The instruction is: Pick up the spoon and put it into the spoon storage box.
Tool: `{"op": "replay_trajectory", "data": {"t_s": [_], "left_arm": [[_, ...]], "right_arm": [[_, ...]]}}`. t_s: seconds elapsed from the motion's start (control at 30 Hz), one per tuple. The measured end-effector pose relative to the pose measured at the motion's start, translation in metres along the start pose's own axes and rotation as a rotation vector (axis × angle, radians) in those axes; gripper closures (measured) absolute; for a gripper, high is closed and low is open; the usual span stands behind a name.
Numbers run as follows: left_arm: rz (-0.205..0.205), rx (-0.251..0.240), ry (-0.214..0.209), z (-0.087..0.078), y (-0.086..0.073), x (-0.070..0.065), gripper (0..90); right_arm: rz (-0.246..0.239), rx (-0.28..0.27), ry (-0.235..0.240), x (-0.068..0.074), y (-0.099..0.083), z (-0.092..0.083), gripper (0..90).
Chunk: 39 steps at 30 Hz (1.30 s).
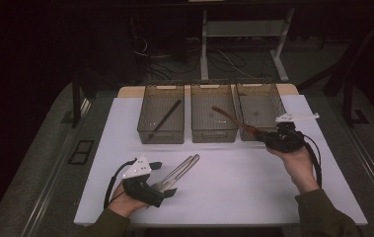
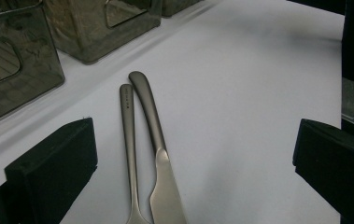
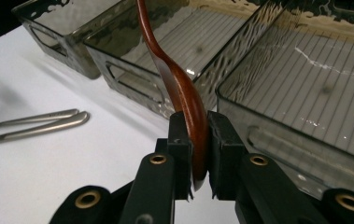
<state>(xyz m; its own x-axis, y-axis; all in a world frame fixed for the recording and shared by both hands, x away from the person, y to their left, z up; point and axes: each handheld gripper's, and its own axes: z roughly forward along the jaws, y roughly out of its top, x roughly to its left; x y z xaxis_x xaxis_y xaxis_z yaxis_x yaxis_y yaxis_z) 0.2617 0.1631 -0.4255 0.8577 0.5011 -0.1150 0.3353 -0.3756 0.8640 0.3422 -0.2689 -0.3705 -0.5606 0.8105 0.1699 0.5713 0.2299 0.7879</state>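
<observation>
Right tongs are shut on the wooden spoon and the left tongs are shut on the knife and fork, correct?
Not quite. The left tongs are open; the knife and fork lie untouched between them, per the left gripper view. The right tongs do clamp the wooden spoon.

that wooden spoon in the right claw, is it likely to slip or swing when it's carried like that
The wooden spoon looks stiff, and probably light. Its glossy finish may be slippery, and the right claw pinches only its bowl edge-on. The long handle sticks out toward the middle bin, so it could pivot.
</observation>
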Motion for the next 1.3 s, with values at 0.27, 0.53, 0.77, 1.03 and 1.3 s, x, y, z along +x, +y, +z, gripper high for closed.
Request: {"op": "replay_trajectory", "data": {"t_s": [0.27,0.53,0.77,1.03,1.3], "left_arm": [[0.003,-0.001,0.004,0.000,0.001,0.000,0.0],[0.015,0.006,0.003,0.002,0.001,-0.001,0.0],[0.005,0.008,-0.003,0.003,0.000,0.000,0.0],[0.016,0.007,-0.006,0.003,0.002,-0.004,0.0],[0.020,0.008,-0.009,0.003,0.002,-0.003,0.0]], "right_arm": [[-0.016,0.009,-0.025,0.005,0.018,0.014,80.7],[-0.022,0.052,-0.057,0.010,0.040,0.037,80.8],[-0.001,0.071,-0.073,0.010,0.056,0.055,80.7],[0.021,0.111,-0.097,0.014,0.065,0.081,80.7],[0.021,0.153,-0.127,0.020,0.071,0.098,80.6]]}}
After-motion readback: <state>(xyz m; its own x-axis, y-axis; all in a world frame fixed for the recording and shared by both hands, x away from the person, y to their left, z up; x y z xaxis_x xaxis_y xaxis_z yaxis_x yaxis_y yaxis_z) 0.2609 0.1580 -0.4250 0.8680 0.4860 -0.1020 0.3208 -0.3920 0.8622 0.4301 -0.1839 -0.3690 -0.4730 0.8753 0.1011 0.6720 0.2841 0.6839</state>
